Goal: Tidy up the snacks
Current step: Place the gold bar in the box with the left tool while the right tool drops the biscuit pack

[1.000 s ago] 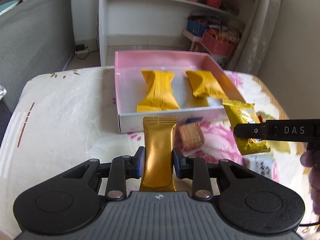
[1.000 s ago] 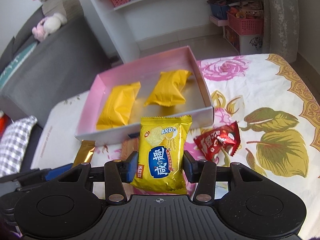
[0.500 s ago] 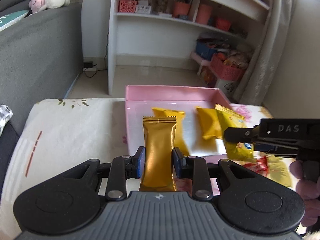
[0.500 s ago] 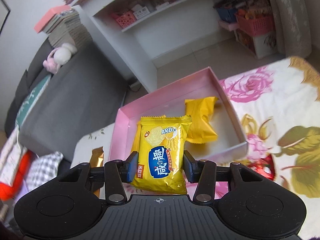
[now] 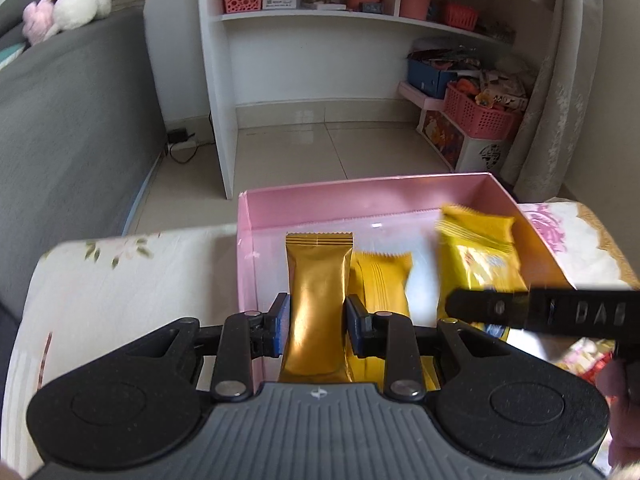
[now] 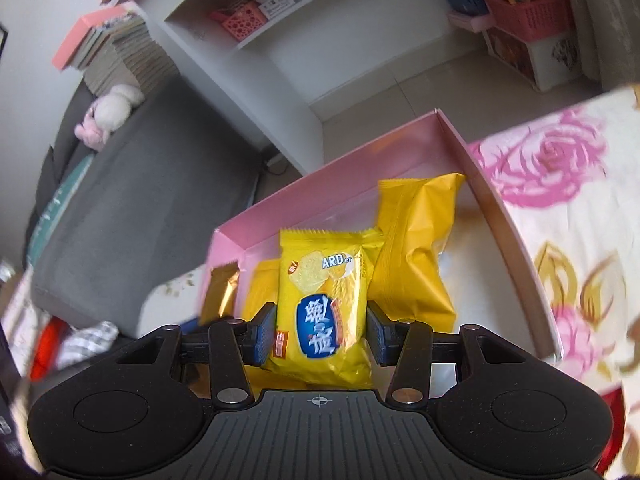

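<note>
Both grippers have carried their snacks forward from in front of the pink box [image 5: 400,196] to above its inside; a second ago the near wall of the box lay ahead of them, and the red packet and small brown biscuit seen then on the flowered tabletop [image 6: 568,216] are now out of sight or blurred at the edge.

On the yellow cracker packet [image 6: 324,304], pinched across its middle by the right gripper [image 6: 322,334], the letters "ARD" read clearly near the top; below them sits a blue oval with white Chinese characters; the pads have just been closing a little further on it; in the left view the side of that gripper shows raised letters "DAS".

The gold stick packet [image 5: 318,300] bears no readable print; it stands upright between the narrow-set pads of the left gripper [image 5: 318,320], gripped near its lower half, over the left part of the pink box.

Inside the pink box lie two plain yellow pillow packets: one [image 5: 384,280] just right of the gold stick packet, the other [image 6: 416,248] just right of the yellow cracker packet.
</note>
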`<control>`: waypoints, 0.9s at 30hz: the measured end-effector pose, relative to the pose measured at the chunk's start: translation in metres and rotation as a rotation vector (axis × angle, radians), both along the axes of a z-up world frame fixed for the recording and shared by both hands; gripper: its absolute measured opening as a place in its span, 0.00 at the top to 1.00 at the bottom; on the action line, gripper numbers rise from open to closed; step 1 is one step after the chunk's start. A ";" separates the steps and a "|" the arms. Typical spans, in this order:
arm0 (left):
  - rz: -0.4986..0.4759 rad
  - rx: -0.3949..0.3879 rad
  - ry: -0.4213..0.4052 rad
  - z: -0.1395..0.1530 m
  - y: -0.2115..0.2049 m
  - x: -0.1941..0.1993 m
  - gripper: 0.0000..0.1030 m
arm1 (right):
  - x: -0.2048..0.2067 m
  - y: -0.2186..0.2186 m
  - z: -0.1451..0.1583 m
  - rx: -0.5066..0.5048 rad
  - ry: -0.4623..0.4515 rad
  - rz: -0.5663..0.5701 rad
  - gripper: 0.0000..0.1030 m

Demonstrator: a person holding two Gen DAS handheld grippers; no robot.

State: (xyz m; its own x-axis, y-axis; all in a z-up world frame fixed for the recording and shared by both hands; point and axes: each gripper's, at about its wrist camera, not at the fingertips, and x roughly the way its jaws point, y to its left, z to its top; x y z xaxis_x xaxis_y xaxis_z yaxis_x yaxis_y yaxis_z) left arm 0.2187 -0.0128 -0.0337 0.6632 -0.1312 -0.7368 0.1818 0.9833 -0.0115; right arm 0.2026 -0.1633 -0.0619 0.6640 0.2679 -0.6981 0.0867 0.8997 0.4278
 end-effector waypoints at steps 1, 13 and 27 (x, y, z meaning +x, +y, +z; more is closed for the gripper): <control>0.001 0.013 -0.006 -0.002 -0.001 0.003 0.74 | 0.003 -0.001 -0.003 -0.016 0.001 -0.003 0.58; 0.040 0.029 -0.047 -0.012 0.000 0.030 0.74 | 0.018 -0.025 -0.014 -0.015 -0.042 -0.038 0.66; 0.059 -0.056 -0.037 0.003 0.016 0.014 0.45 | 0.005 -0.023 0.007 0.005 -0.057 -0.032 0.52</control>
